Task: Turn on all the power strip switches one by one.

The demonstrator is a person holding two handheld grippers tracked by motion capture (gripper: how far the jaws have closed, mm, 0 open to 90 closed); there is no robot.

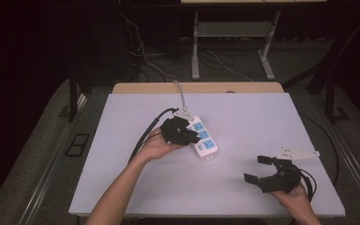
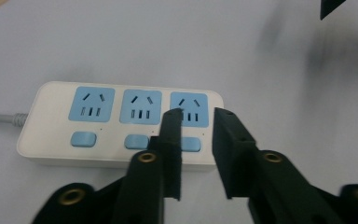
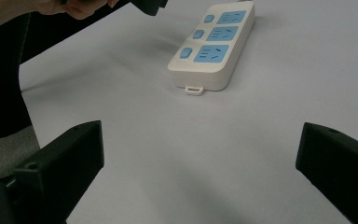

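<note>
Jaws of the left gripper [image 2: 196, 116] hover nearly together over the power strip [image 2: 121, 123]; right gripper [image 1: 261, 168], jaws spread wide, rests on the table [image 1: 243, 117].

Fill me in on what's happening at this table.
A person holds a gripper in each hand over a white table. The left gripper, fingers nearly closed with nothing between them, hovers at a power strip, near one of its blue switches. The right gripper waits wide open, away from the strip.
</note>
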